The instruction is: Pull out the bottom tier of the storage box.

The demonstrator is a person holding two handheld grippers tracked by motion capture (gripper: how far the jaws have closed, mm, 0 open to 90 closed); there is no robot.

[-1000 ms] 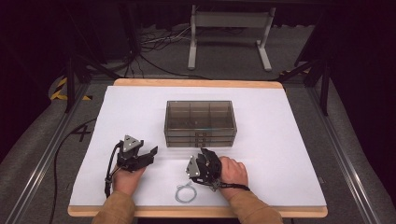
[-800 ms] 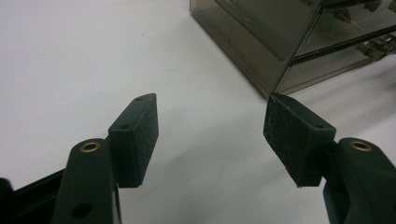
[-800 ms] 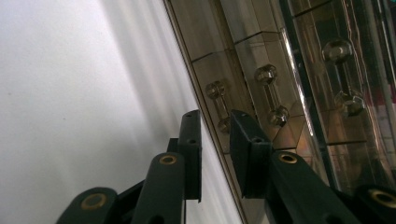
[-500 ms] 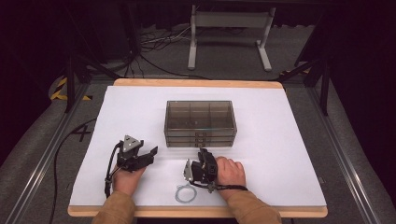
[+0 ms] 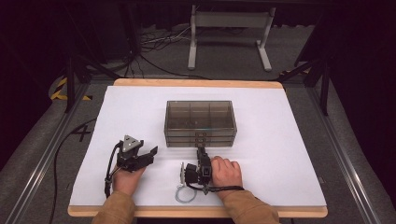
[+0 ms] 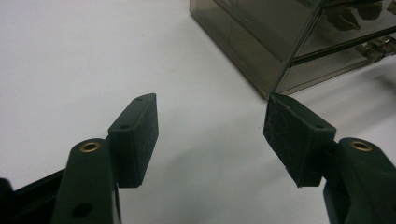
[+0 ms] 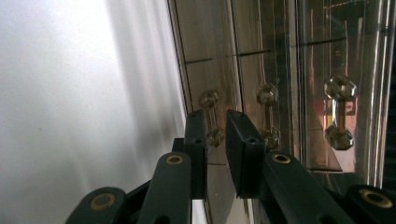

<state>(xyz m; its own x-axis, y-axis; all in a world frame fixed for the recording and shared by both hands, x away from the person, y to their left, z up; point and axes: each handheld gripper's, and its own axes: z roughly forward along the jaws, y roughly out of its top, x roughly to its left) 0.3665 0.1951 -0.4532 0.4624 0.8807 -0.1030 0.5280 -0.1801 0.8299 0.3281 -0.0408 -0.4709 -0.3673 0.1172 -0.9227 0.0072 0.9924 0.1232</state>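
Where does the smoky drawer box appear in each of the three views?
High view: the drawer box stands mid-table on the white sheet.
Left gripper view: its corner fills the upper right, beyond the open jaws.
Right gripper view: its front, turned sideways, spans the centre and right.
Shared landmark: the white table sheet.

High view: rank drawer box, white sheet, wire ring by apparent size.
1. white sheet, covering most of the tabletop
2. drawer box, mid-table
3. wire ring, near the front edge by the right tool

The gaps are wide, so camera nearness doesn't change the order.
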